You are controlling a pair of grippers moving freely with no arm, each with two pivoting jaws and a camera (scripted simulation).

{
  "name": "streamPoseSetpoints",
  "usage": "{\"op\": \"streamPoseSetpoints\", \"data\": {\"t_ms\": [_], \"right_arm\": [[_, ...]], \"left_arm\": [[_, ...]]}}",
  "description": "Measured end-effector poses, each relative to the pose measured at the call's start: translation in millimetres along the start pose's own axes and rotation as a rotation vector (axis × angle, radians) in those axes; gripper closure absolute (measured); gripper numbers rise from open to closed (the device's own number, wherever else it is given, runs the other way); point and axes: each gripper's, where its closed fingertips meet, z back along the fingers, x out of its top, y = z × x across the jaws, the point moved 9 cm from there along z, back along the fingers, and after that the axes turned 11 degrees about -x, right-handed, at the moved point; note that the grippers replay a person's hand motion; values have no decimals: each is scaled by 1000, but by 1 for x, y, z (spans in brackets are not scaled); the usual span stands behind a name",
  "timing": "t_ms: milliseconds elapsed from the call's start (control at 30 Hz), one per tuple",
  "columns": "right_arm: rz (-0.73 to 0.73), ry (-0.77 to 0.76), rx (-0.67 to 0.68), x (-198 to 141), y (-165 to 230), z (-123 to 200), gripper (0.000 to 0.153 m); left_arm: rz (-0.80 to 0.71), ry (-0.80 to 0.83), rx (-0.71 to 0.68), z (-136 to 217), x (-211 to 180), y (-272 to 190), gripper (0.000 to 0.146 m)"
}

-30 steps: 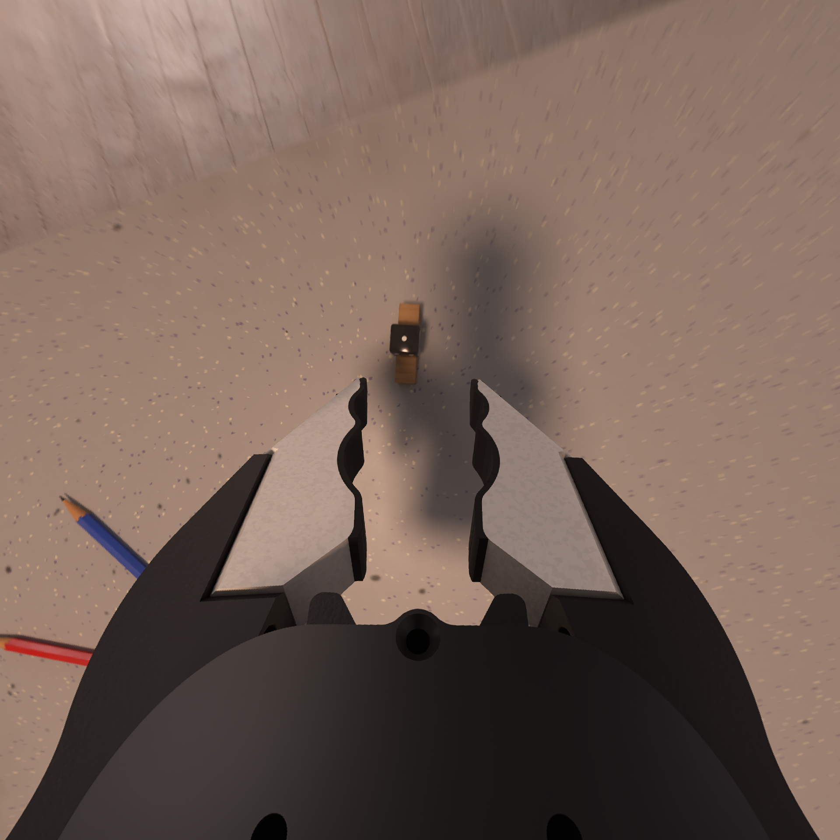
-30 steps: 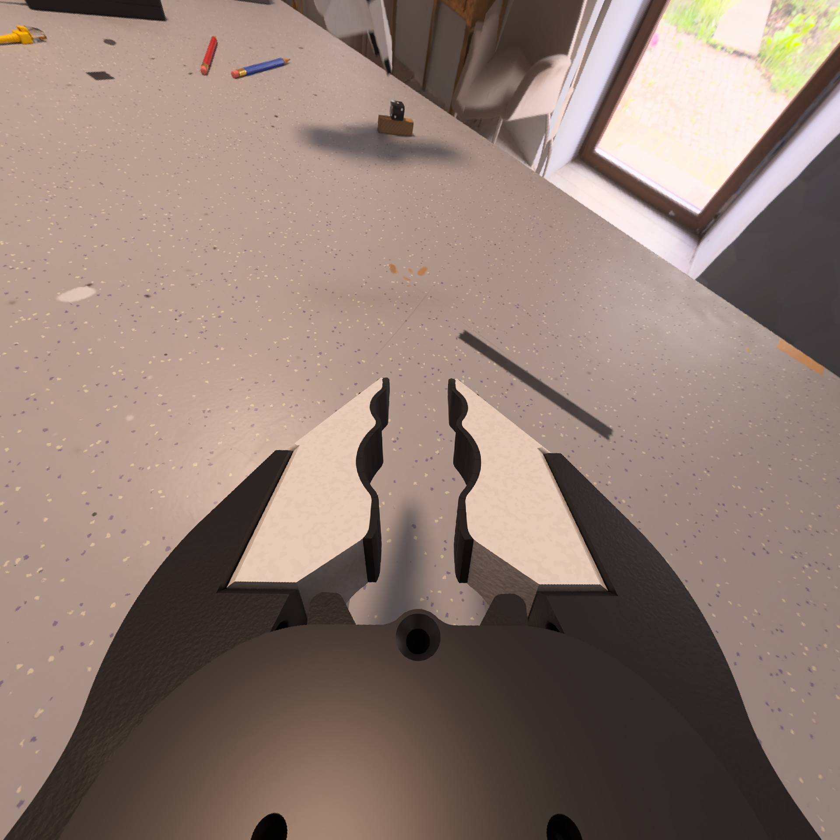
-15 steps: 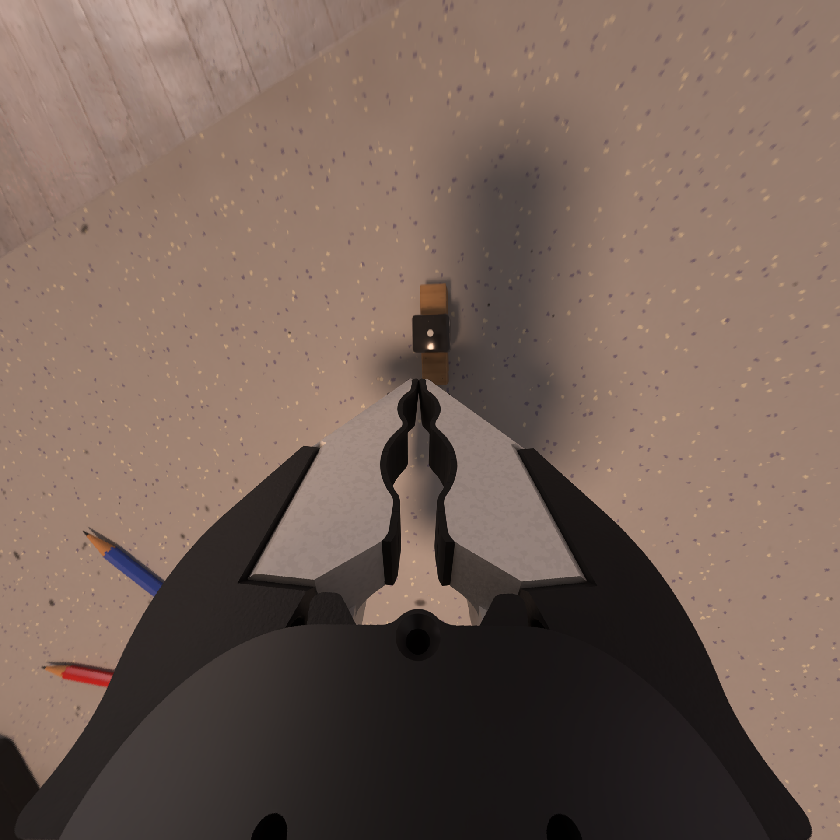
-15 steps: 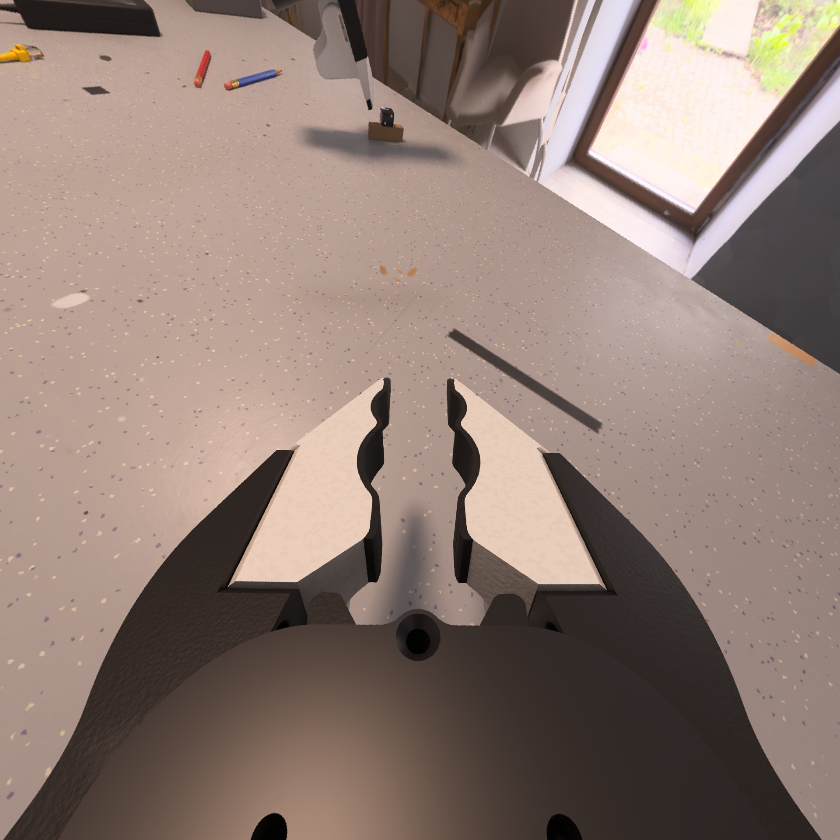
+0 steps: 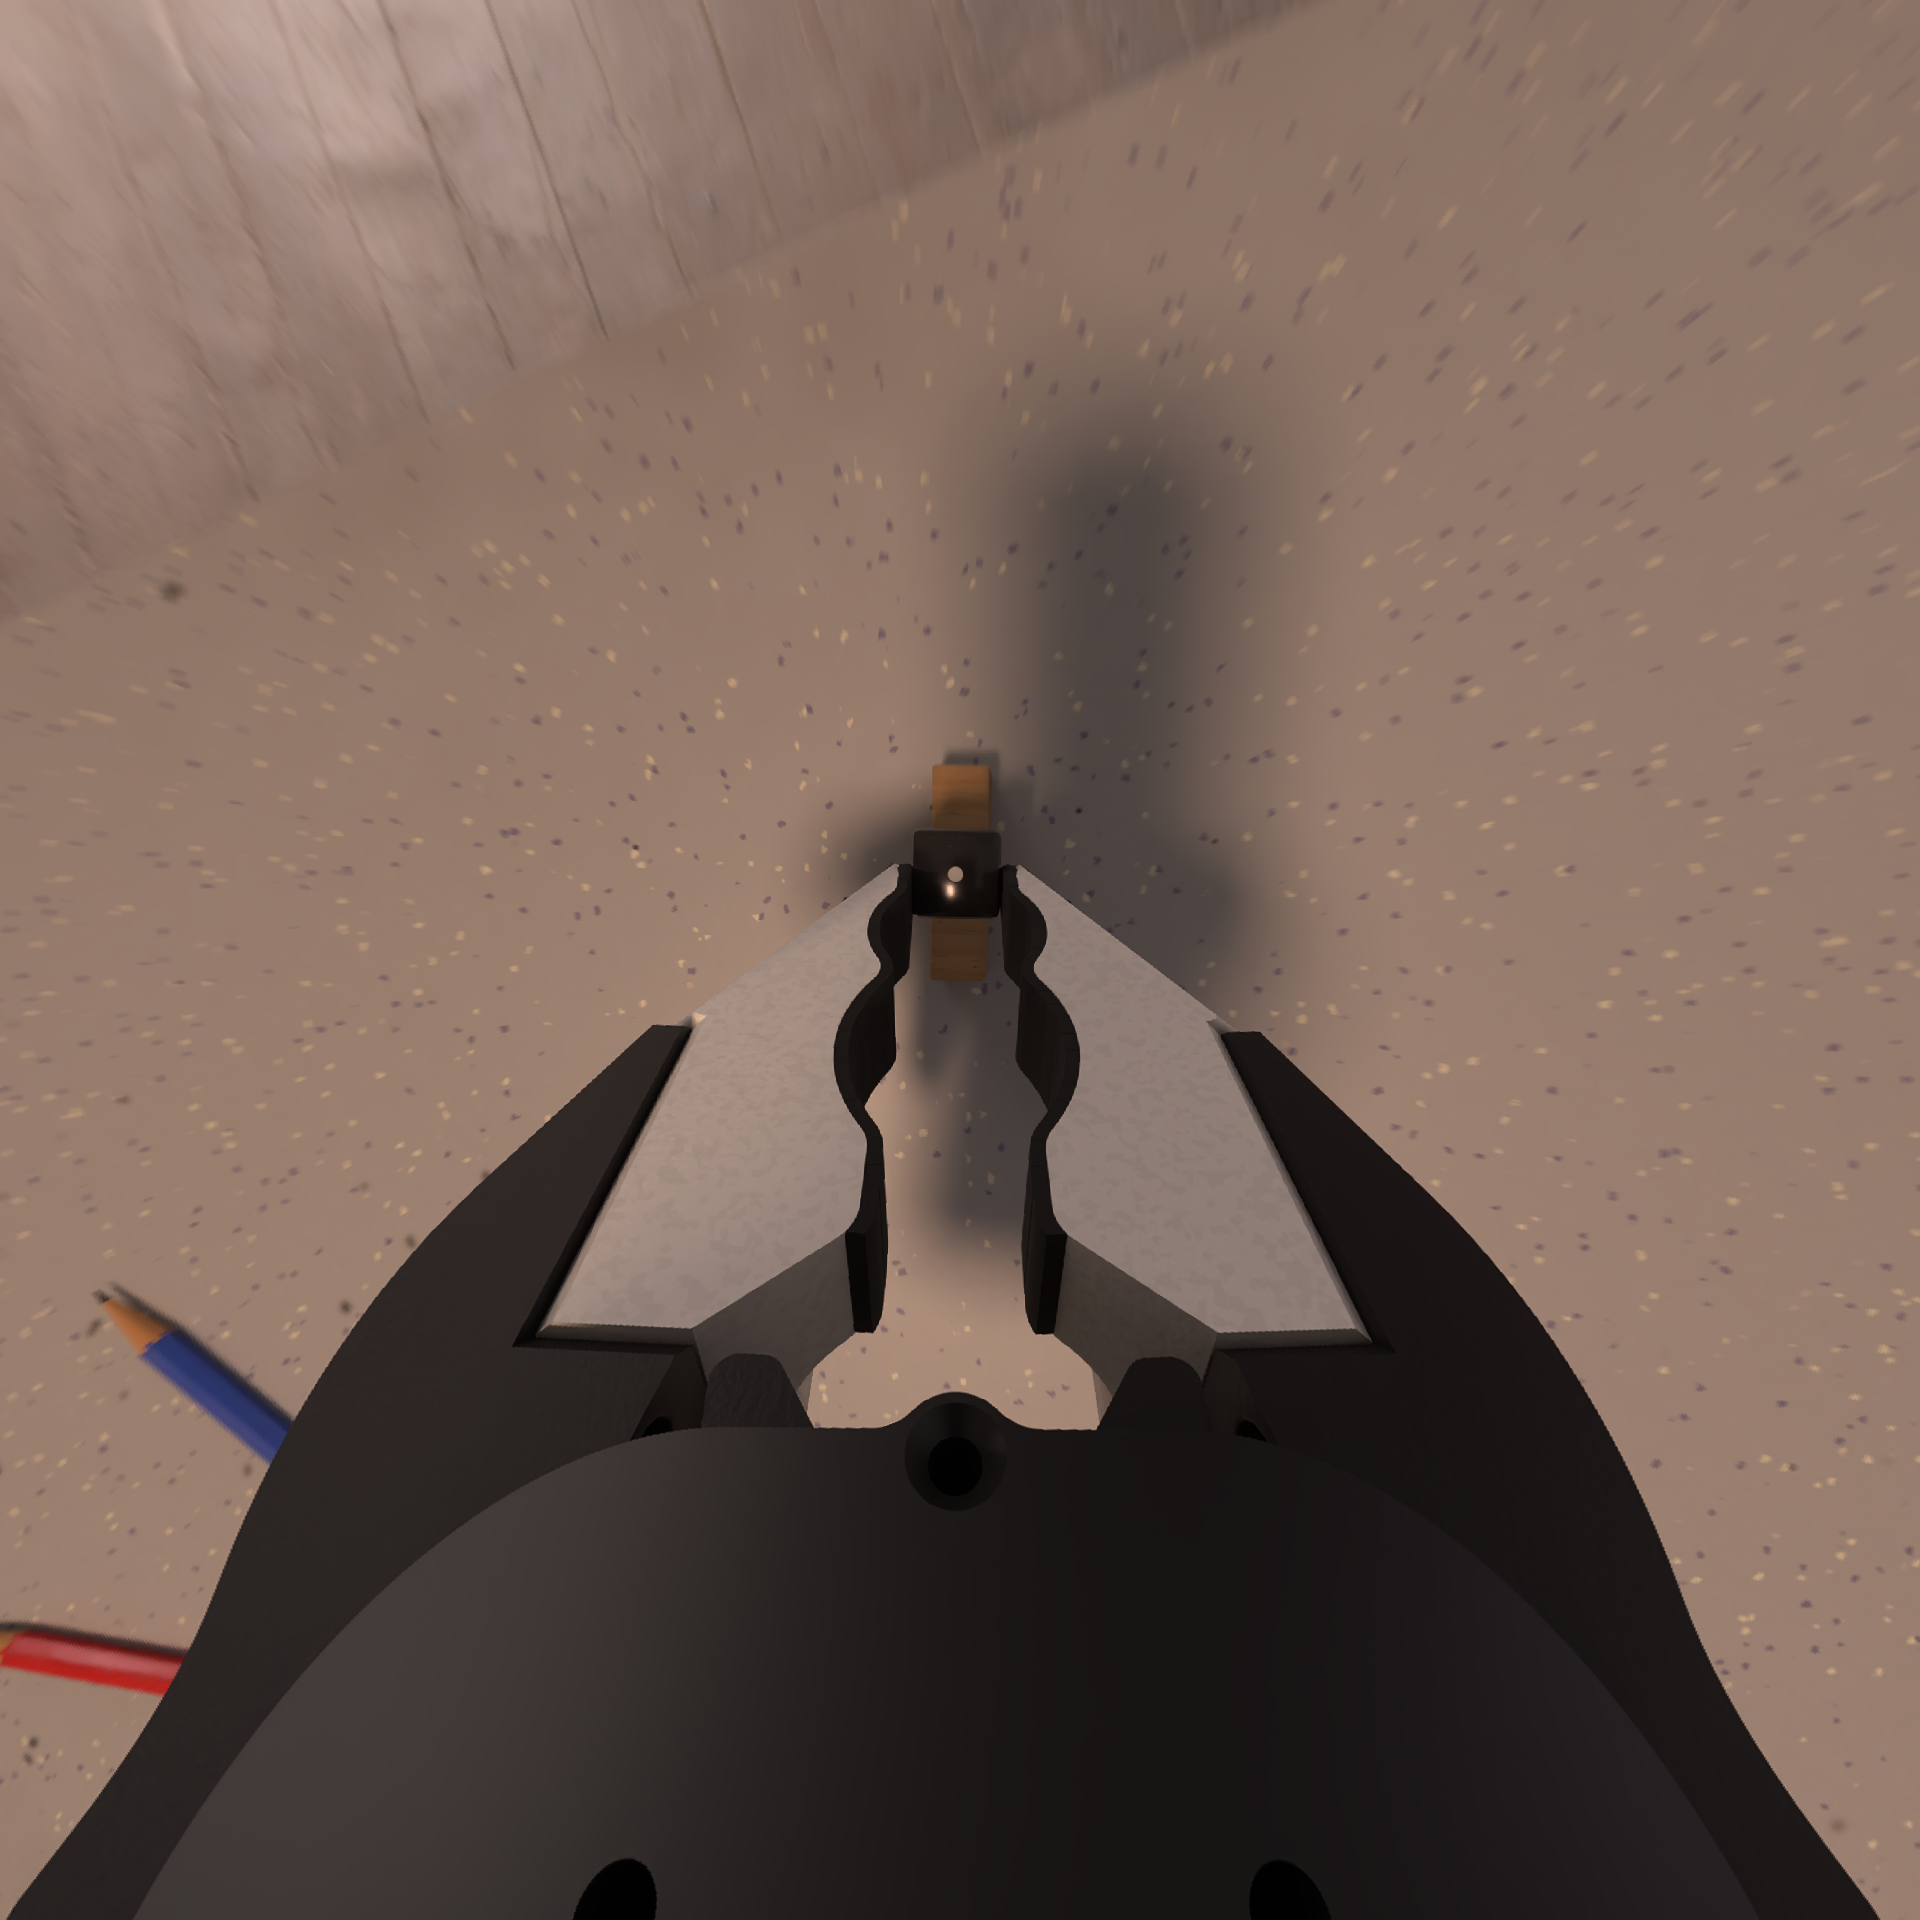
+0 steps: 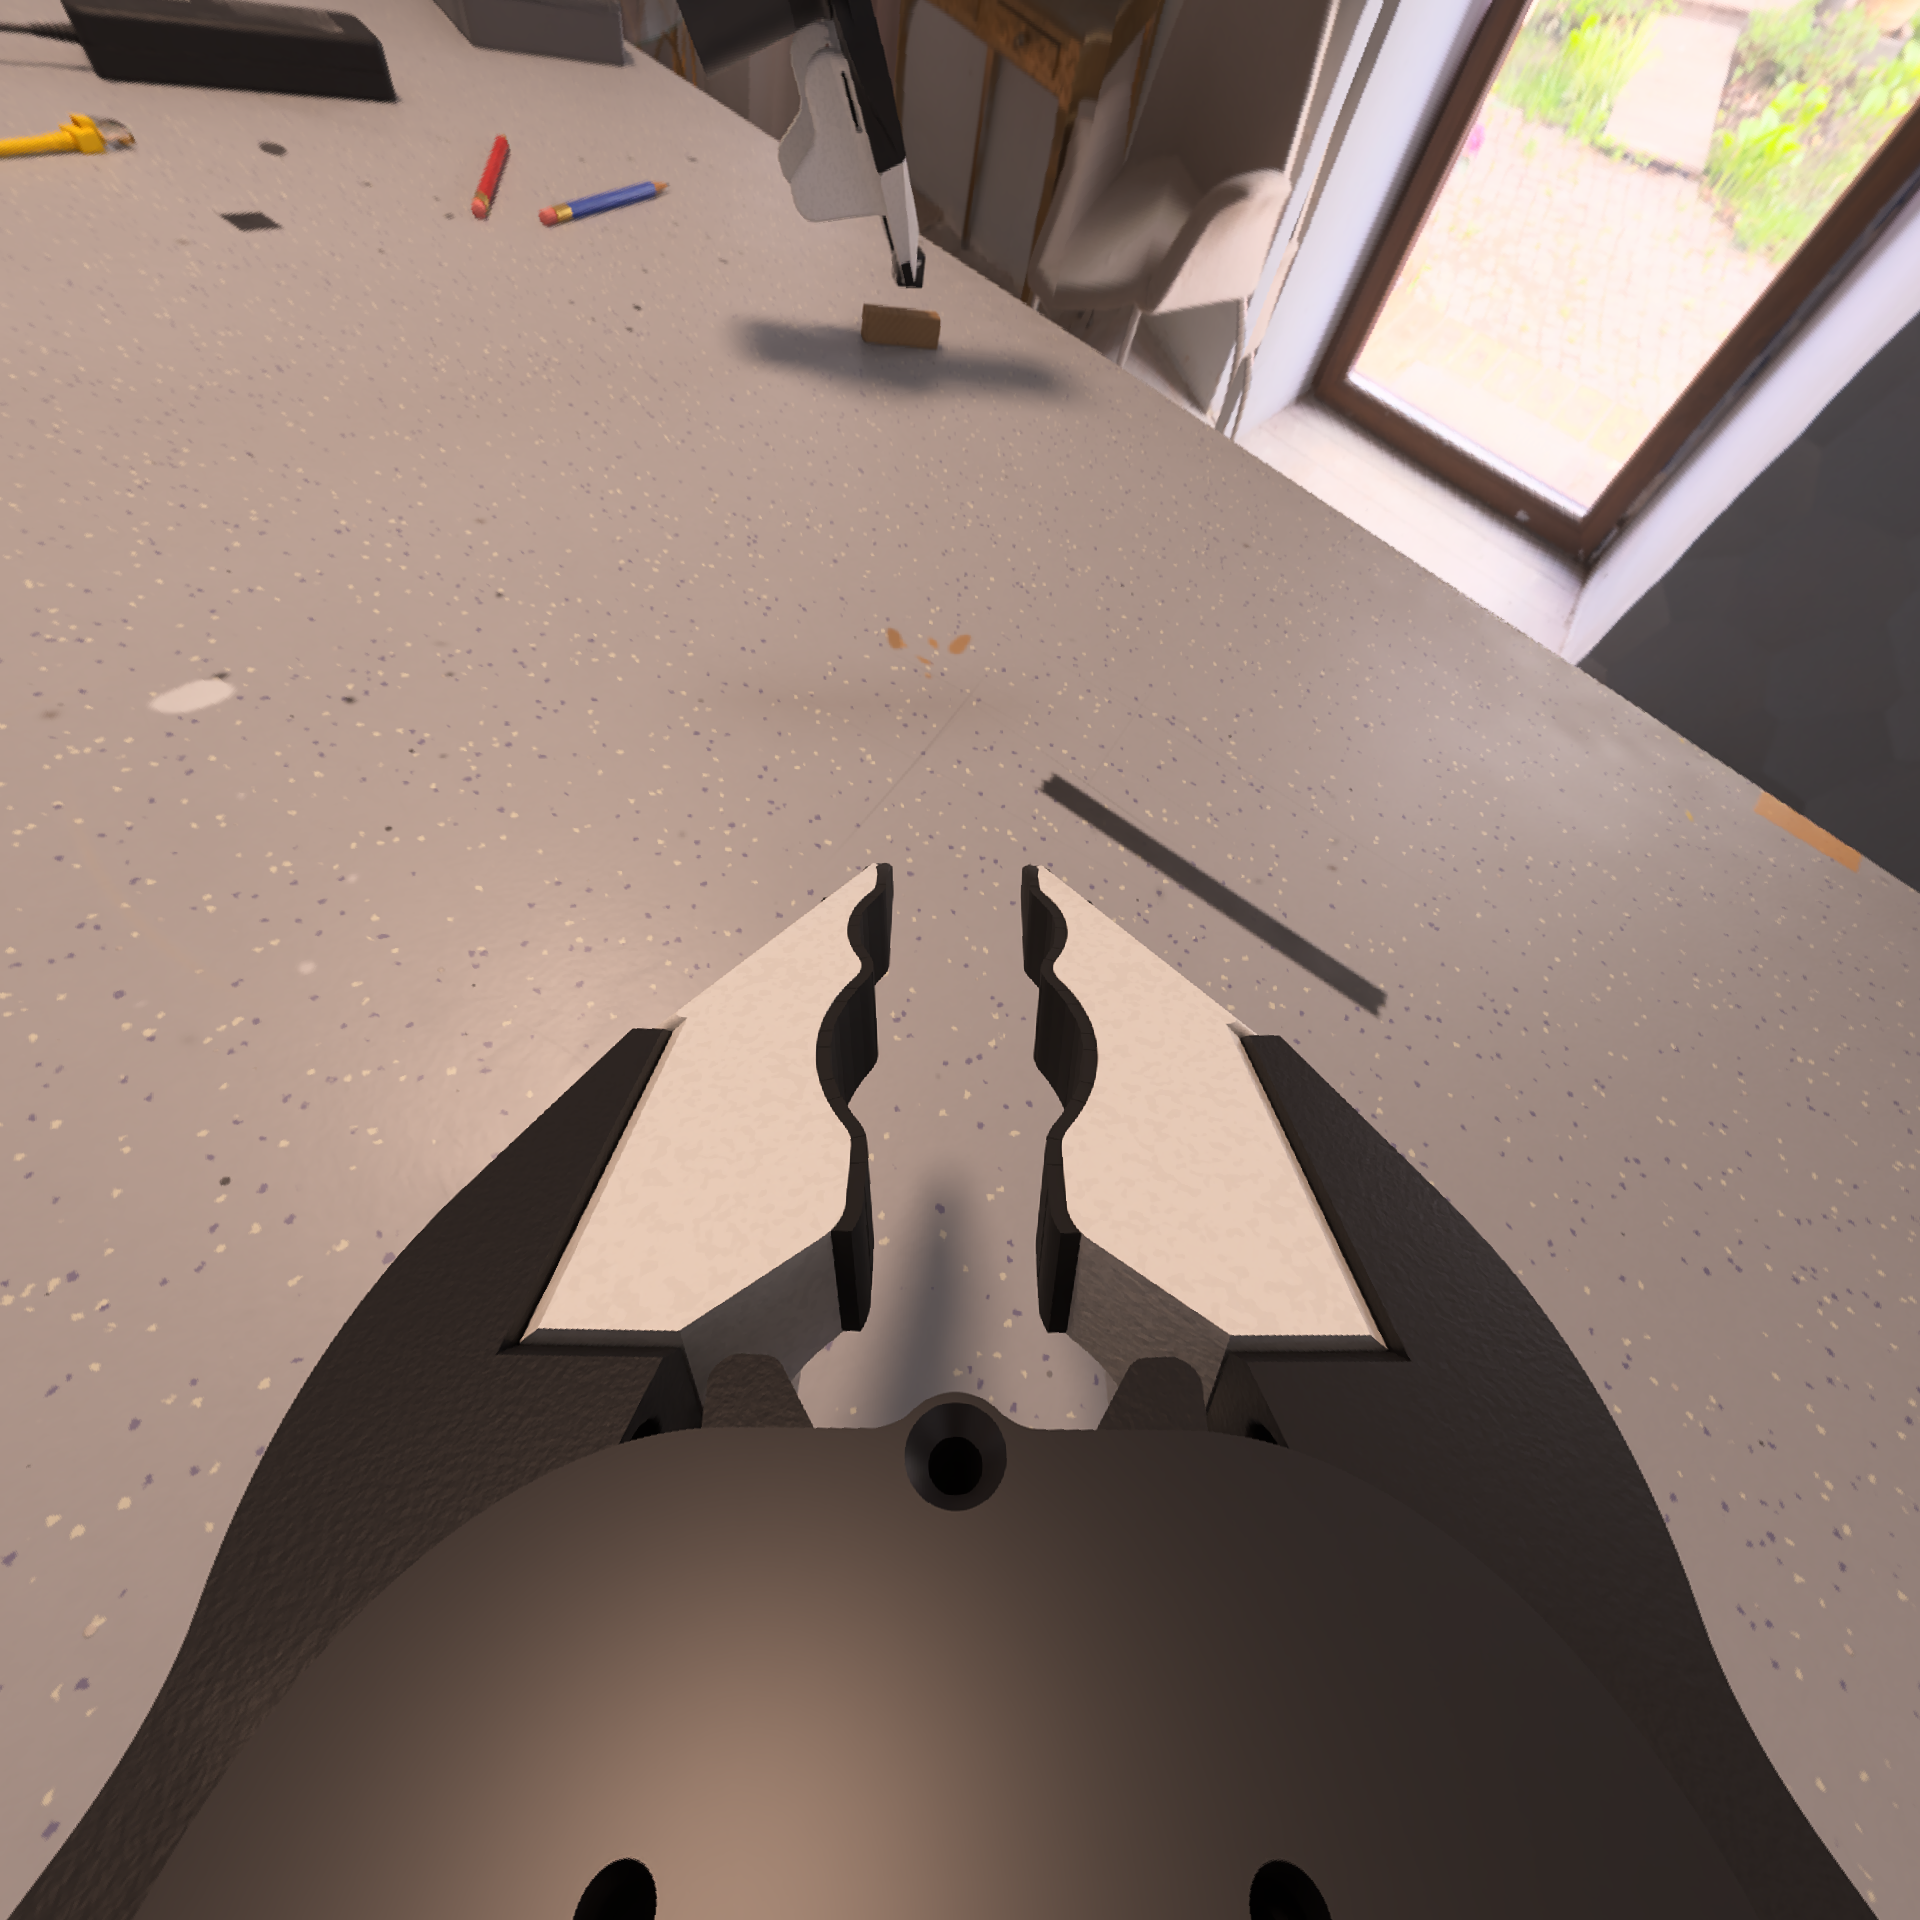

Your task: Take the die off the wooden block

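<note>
A small black die (image 5: 956, 878) sits between the tips of my left gripper (image 5: 956, 885), which is shut on it. The wooden block (image 5: 958, 798) lies flat on the speckled table right beneath, showing above and below the die. In the right wrist view the left gripper (image 6: 908, 265) holds the die (image 6: 911, 274) a little above the block (image 6: 900, 324), clear of its top. My right gripper (image 6: 956, 878) is open and empty, low over the table, far from the block.
A blue pencil (image 5: 203, 1377) and a red pencil (image 5: 88, 1659) lie left of the left gripper. A yellow tool (image 6: 62, 135) and a black box (image 6: 229, 47) lie far back left. The table edge (image 6: 1351, 520) runs close past the block. A dark strip (image 6: 1210, 891) lies ahead of the right gripper.
One second ago the left gripper was open, half a second ago its tips were together short of the die; now it grips the die, lifted off the block. The right gripper barely moved.
</note>
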Motion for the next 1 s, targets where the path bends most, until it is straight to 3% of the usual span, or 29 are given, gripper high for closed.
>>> {"op": "streamPoseSetpoints", "data": {"t_ms": [167,300,767,1000], "right_arm": [[3,-70,33,8,7,2,128],[27,-112,65,15,19,4,128],[10,-113,87,17,34,-1,128],[16,-95,100,14,36,-4,128]], "left_arm": [[14,-344,-27,62,-1,-46,130],[-104,-437,-10,87,-20,-90,130],[-70,-515,-38,79,-44,-89,130],[39,-507,-163,58,-58,-76,130]]}}
